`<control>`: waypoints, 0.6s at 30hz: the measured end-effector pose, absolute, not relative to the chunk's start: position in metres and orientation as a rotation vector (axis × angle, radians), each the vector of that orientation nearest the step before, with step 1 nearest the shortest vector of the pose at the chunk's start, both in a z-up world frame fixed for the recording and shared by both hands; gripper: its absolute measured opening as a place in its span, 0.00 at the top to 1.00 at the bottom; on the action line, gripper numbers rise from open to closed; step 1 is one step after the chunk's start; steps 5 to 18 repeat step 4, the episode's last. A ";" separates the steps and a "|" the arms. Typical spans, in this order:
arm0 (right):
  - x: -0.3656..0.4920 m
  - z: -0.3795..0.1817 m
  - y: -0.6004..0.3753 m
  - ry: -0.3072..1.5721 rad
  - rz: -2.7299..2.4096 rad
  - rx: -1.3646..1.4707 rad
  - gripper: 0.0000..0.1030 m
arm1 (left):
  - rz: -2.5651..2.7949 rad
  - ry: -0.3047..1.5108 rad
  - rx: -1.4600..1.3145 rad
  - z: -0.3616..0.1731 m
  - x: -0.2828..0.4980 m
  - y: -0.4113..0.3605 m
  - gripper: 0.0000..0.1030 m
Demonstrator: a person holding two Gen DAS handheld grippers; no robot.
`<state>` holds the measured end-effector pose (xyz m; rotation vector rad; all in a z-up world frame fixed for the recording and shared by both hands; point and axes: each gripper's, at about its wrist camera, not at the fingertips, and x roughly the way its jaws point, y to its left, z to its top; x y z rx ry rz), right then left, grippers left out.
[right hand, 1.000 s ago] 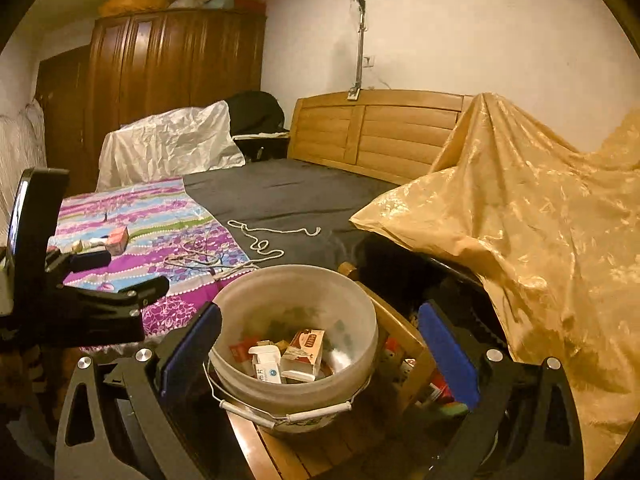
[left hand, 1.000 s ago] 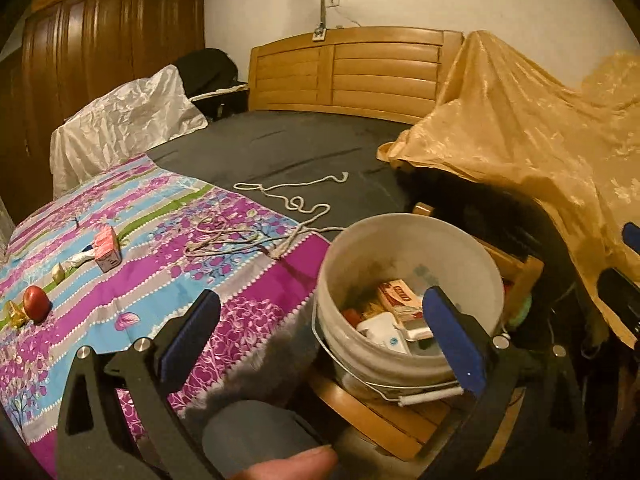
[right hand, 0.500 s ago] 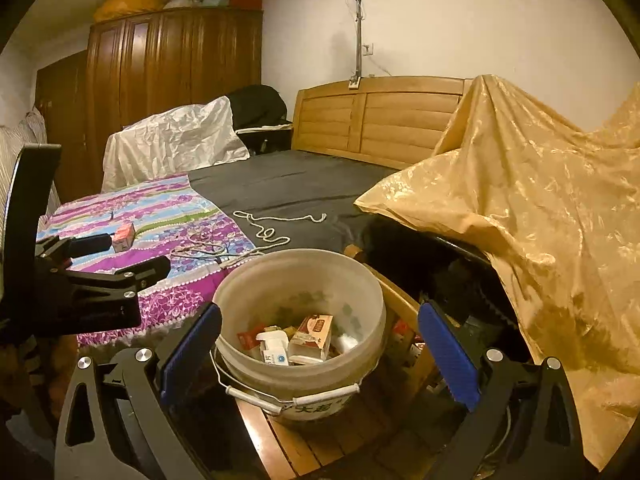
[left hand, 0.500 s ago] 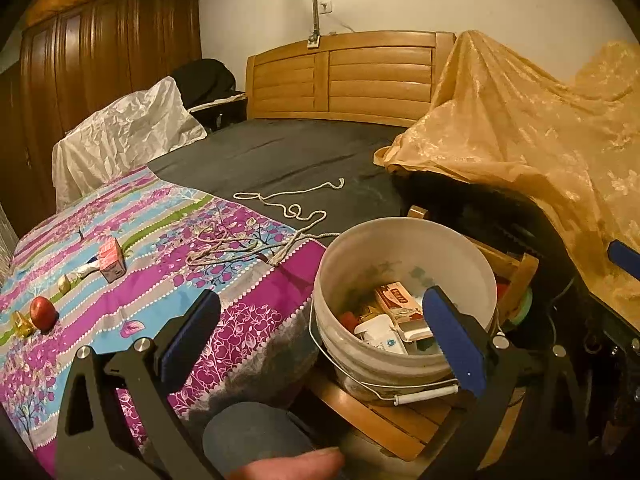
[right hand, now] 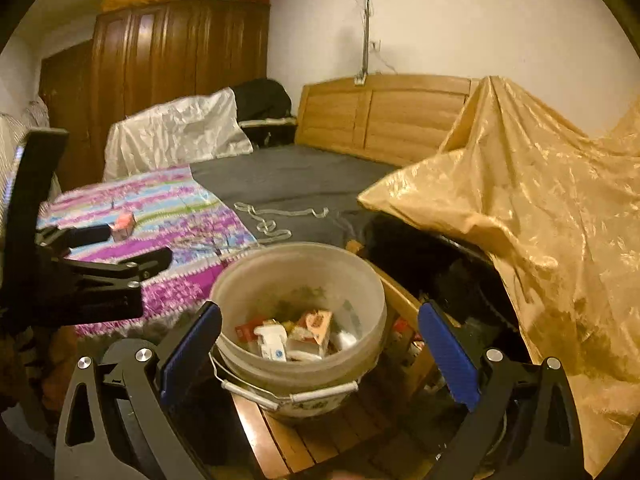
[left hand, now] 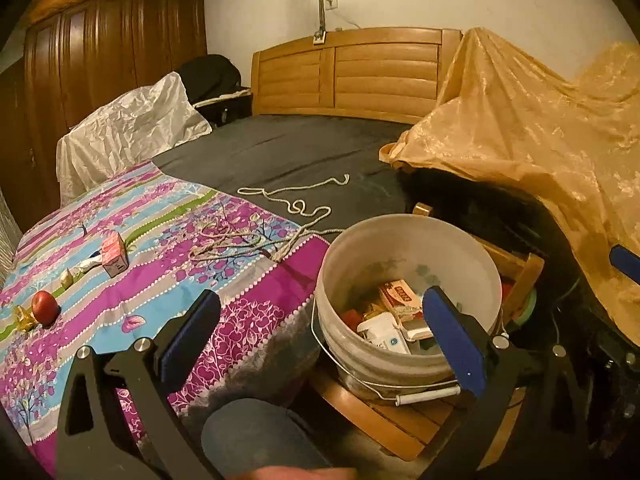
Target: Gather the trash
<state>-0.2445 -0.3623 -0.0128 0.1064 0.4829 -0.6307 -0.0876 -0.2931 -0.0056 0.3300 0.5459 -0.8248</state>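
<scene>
A white plastic bucket (left hand: 348,264) (right hand: 360,276) holding several cartons and wrappers stands on a wooden stool beside the bed. My left gripper (left hand: 322,332) is open and empty, above the bed's edge and the bucket's left side. My right gripper (right hand: 318,350) is open and empty too, hovering just over the bucket. On the flowered bedspread (left hand: 168,280) lie a small red carton (left hand: 114,254) (right hand: 123,224), a red apple (left hand: 45,307), a gold wrapper (left hand: 24,318) and a small white tube (left hand: 86,265).
A pale rope (left hand: 296,210) snakes across the dark sheet. A gold cloth (left hand: 540,136) drapes over furniture on the right. White plastic bundle (left hand: 128,132), wooden headboard (left hand: 352,76) and wardrobe (left hand: 100,52) stand behind. The left gripper's body (right hand: 80,276) shows at the right view's left edge.
Both grippers have drawn back and risen a little from the bucket, staying open. The right wrist view has swung, so the bucket sits more central. Nothing on the bed has moved.
</scene>
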 end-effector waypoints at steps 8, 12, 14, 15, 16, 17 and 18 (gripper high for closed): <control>-0.243 -0.016 -0.364 0.491 -0.638 0.107 0.05 | -0.818 0.558 0.326 -0.006 -0.085 -0.293 0.05; -0.243 -0.016 -0.364 0.491 -0.638 0.107 0.05 | -0.818 0.558 0.326 -0.006 -0.085 -0.293 0.05; -0.243 -0.016 -0.364 0.491 -0.638 0.107 0.05 | -0.818 0.558 0.326 -0.006 -0.085 -0.293 0.05; -0.243 -0.016 -0.364 0.491 -0.638 0.107 0.05 | -0.818 0.558 0.326 -0.006 -0.085 -0.293 0.05; -0.243 -0.016 -0.364 0.491 -0.638 0.107 0.05 | -0.818 0.558 0.326 -0.006 -0.085 -0.293 0.05; -0.243 -0.016 -0.364 0.491 -0.638 0.107 0.05 | -0.818 0.558 0.326 -0.006 -0.085 -0.293 0.05; -0.243 -0.016 -0.364 0.491 -0.638 0.107 0.05 | -0.818 0.558 0.326 -0.006 -0.085 -0.293 0.05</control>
